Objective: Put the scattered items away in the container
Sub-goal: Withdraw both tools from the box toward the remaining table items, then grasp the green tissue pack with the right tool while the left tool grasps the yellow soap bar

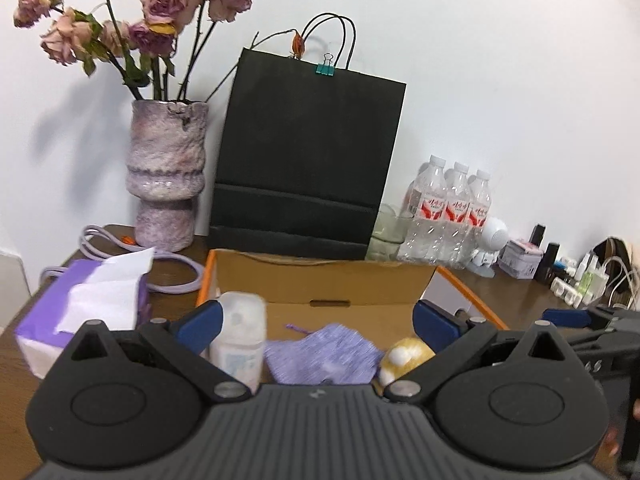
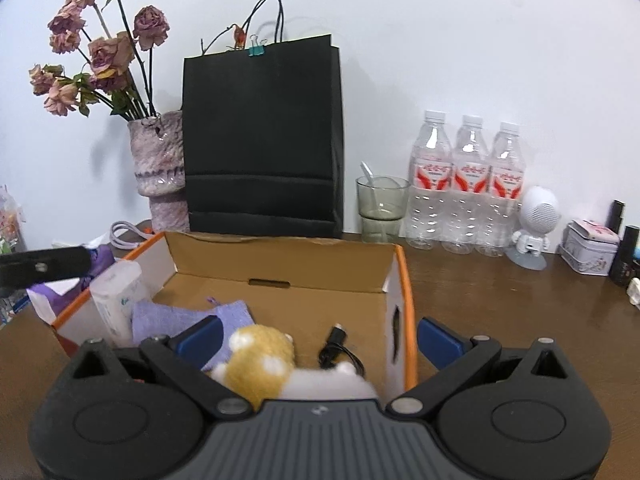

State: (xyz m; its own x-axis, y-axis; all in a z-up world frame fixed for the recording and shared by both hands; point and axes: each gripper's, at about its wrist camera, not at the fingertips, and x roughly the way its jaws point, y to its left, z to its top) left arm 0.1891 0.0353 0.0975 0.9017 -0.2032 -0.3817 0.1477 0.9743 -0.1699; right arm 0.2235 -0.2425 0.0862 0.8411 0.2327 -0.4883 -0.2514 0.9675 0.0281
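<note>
We have the bottle (image 2: 116, 300), cloth (image 2: 188, 318), plush toy (image 2: 260, 354) and cable (image 2: 340, 350) in the box (image 2: 280, 260). Both the left gripper (image 1: 318, 326) and right gripper (image 2: 320, 336) gape wide, holding nothing. Little looks left on the bench (image 2: 500, 300).

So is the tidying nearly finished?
Nearly, it seems. The cardboard box already holds a white bottle, purple cloth, yellow plush toy and black cable. Both sets of jaws are open, holding nothing. Only the tissue pack lies nearby outside.

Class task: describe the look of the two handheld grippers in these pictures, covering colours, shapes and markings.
Both the left gripper and the right gripper look alike: a ribbed grey body, two round black discs, black linkage arms with silver pivots, and blue finger pads.
</note>
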